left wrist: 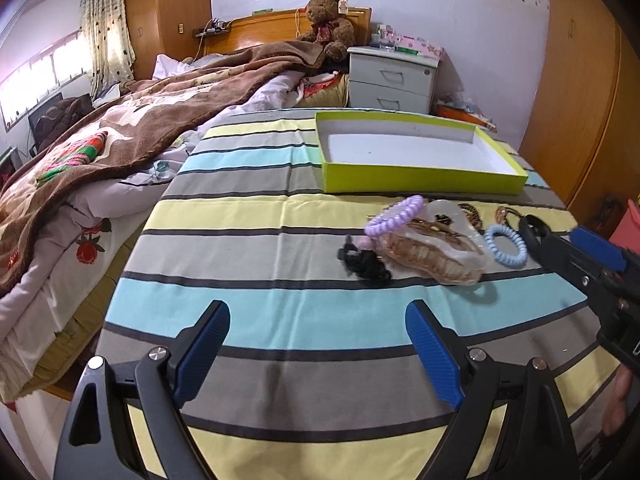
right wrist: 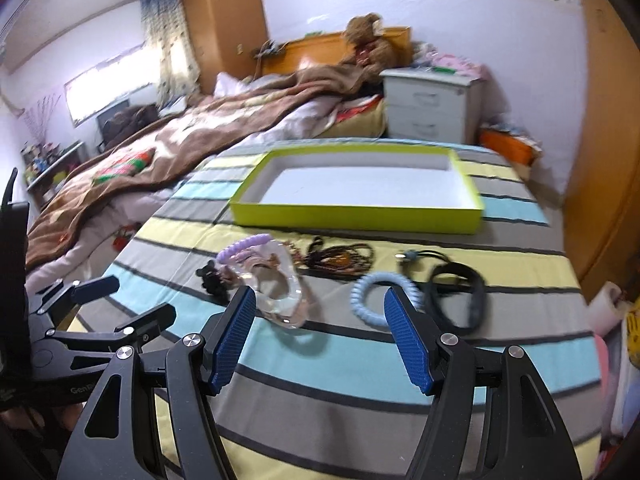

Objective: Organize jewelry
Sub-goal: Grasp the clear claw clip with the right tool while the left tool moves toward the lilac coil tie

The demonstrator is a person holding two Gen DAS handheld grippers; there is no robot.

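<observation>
A pile of accessories lies on the striped cloth: a purple coil tie [left wrist: 395, 216] [right wrist: 245, 249], a clear claw clip [left wrist: 434, 248] [right wrist: 276, 292], a black scrunchie [left wrist: 364, 262] [right wrist: 211, 280], a light blue coil tie [left wrist: 506, 245] [right wrist: 384, 294], a brown bead necklace [right wrist: 340, 258] and a black band [right wrist: 456, 296]. A shallow lime-green box [left wrist: 420, 178] [right wrist: 356, 218], white inside, sits behind them with nothing in it. My left gripper [left wrist: 318, 324] hovers open in front of the pile. My right gripper [right wrist: 320, 308] [left wrist: 560, 236] is open near the blue tie and holds nothing.
An unmade bed with a brown blanket [left wrist: 120, 128] borders the table on the left. A white nightstand [left wrist: 394, 80] and a teddy bear [left wrist: 328, 24] stand behind. Wooden wardrobe doors [left wrist: 580, 92] close the right side. Striped cloth [left wrist: 280, 380] spreads in front of the pile.
</observation>
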